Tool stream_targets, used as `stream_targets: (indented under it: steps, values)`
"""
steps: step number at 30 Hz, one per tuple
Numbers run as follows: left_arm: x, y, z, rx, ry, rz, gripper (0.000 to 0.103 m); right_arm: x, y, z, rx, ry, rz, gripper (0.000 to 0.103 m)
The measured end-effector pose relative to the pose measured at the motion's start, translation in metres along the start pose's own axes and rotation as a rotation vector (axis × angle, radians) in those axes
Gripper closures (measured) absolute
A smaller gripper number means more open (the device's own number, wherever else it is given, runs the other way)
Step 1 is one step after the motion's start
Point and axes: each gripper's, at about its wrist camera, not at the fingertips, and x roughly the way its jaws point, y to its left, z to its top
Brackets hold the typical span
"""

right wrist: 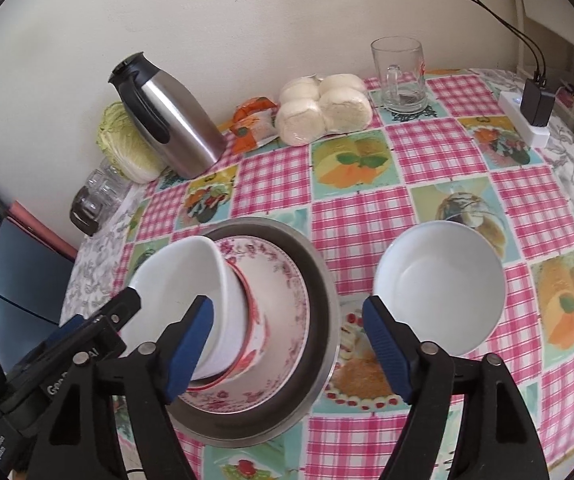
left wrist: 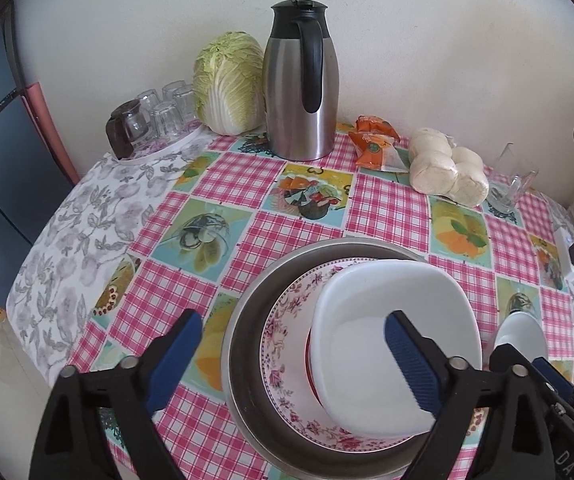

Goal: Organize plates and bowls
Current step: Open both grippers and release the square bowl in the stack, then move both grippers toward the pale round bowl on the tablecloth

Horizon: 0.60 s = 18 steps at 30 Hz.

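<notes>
Surface (right wrist: 427, 156): a round top under a pink checked cloth, carrying everything below.
Steel pan (left wrist: 247, 312): the landmark, broad and shallow, near the front edge of the surface; the stack sits inside it.
Floral plate (left wrist: 283, 344): lies flat in the steel pan, pink rim showing on the near and left sides.
Square white bowl (left wrist: 387, 320): on top of a red-trimmed piece resting on the floral plate, visibly tipped and set off-centre; judged the likeliest thing to slide or topple if nudged.
Round white bowl (right wrist: 439, 284): alone on the cloth, just right of the steel pan, not yet stacked.
Left tongs (left wrist: 295, 356): spread wide over the steel pan, one pad above the square white bowl, gripping nothing.
Right tongs (right wrist: 287, 344): also wide and empty, straddling the steel pan's right rim.
Risk: adding the round white bowl to a leaning stack could upset it; a pad brushing the tipped bowl could do the same.
</notes>
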Motion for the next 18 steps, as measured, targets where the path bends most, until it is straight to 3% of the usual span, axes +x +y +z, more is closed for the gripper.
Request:
stream_targets:
  steps: [7,13,18]
  values:
    - [-0.007,-0.005,-0.001,0.008,-0.059,0.09,0.0,-0.004,-0.007,0.001,-0.044,-0.009,-0.034,0.019]
    - [-0.015,0.001,-0.002,-0.109,-0.076,0.087,0.0,-0.014,-0.024,0.002,-0.051,-0.04,-0.059,0.012]
    - [-0.032,-0.009,-0.003,-0.149,-0.124,0.074,0.0,-0.026,-0.051,0.006,-0.027,-0.065,-0.088,0.011]
